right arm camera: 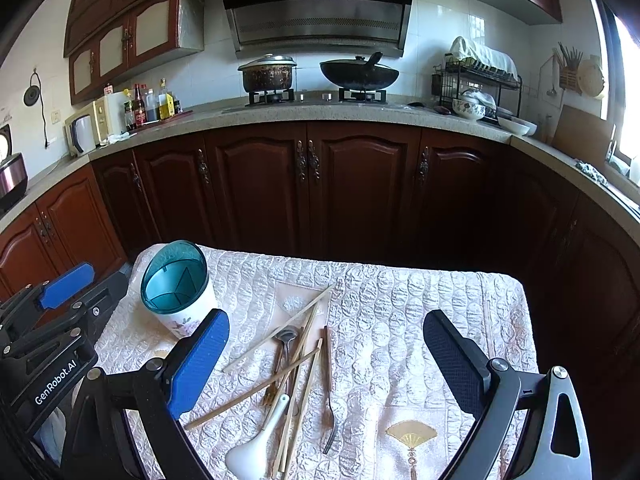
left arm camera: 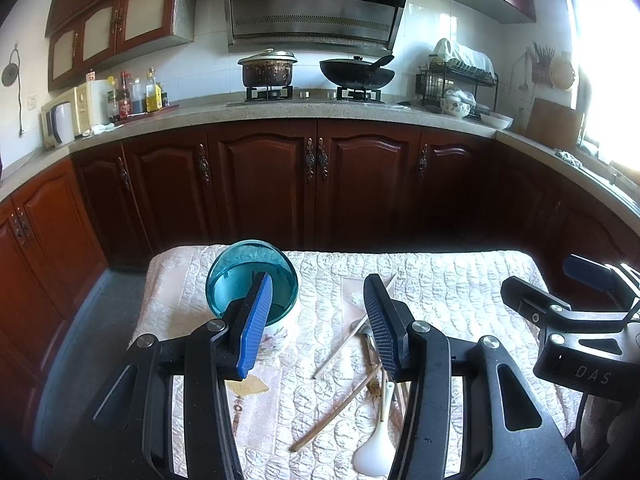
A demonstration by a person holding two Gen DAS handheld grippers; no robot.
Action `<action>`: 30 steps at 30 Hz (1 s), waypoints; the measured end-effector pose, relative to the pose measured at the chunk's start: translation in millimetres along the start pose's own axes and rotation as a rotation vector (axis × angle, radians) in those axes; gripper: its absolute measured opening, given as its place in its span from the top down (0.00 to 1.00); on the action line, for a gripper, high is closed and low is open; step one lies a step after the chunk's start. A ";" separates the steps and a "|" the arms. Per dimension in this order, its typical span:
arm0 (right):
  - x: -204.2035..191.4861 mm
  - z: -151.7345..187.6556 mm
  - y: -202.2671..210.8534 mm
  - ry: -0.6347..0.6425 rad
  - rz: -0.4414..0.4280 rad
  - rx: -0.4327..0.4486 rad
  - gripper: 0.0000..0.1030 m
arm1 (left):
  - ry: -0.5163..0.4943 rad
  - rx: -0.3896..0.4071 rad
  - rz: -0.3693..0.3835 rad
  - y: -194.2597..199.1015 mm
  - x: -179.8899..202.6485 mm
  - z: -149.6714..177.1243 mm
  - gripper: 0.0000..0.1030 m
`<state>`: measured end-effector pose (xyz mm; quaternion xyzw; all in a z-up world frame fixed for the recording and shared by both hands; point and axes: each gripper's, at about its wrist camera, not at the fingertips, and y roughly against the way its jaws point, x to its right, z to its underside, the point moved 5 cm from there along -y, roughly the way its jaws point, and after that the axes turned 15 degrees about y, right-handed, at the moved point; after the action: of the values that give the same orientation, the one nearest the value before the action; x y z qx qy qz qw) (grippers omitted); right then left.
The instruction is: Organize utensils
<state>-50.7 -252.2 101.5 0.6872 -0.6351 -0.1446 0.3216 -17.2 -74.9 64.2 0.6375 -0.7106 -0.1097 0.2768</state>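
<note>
Utensils (right arm camera: 292, 376) heaped loose between right tool's (right arm camera: 324, 364) spread fingers; holder (right arm camera: 176, 288) beyond left tool (left arm camera: 320, 320), also apart, ready for sorting.

Daylight enters from the window (left arm camera: 608, 80) at right, overexposed with glare. Lower cabinets (right arm camera: 360, 192) are dim. Fisheye distortion bends edges; corners vignette black.

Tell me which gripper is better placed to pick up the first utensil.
Right gripper, probably: its open fingers frame the scattered wooden chopsticks. The left gripper sits nearer the teal-rimmed white utensil cup.
</note>
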 end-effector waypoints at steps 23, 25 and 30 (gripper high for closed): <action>5.4 7.7 -13.9 -0.018 -0.026 -0.031 0.06 | -0.006 -0.031 -0.005 -13.7 0.6 5.1 0.54; 4.7 7.7 -14.9 -0.018 -0.028 -0.033 0.06 | -0.006 -0.032 -0.005 -14.6 0.8 5.6 0.54; 5.7 8.1 -17.9 -0.020 -0.021 -0.041 0.06 | -0.003 -0.045 -0.005 -18.7 1.0 7.3 0.54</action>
<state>-40.8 -260.0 85.3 0.6856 -0.6280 -0.1677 0.3279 -5.4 -80.4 49.0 0.6327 -0.7068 -0.1270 0.2897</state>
